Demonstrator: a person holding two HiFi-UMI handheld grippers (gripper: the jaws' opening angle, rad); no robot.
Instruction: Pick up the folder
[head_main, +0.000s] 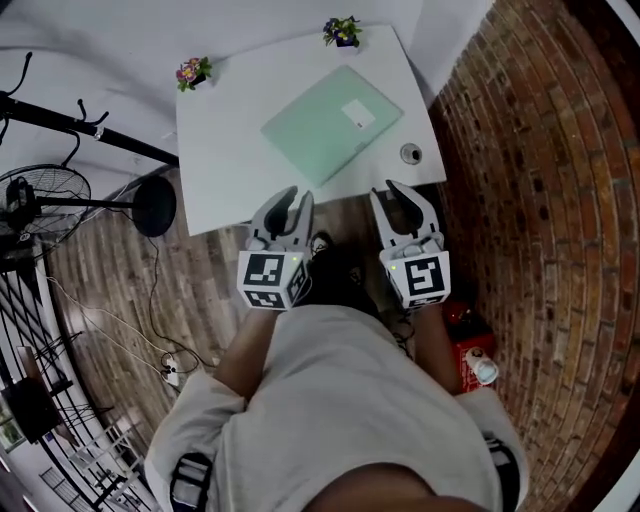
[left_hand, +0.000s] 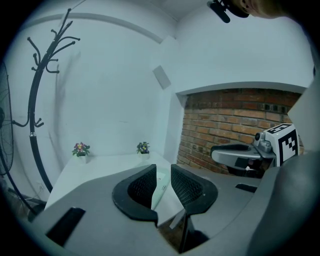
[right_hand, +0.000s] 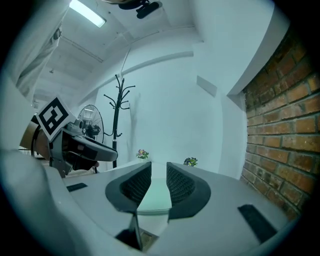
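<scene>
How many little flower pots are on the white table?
2. The left flower pot sits on the table's far left corner; the right flower pot sits on its far right corner, past the green folder. None looks hidden.

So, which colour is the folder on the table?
The folder is pale mint green, clearest in the head view.

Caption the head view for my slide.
Left gripper and right gripper, open, short of the green folder on the table.
</scene>
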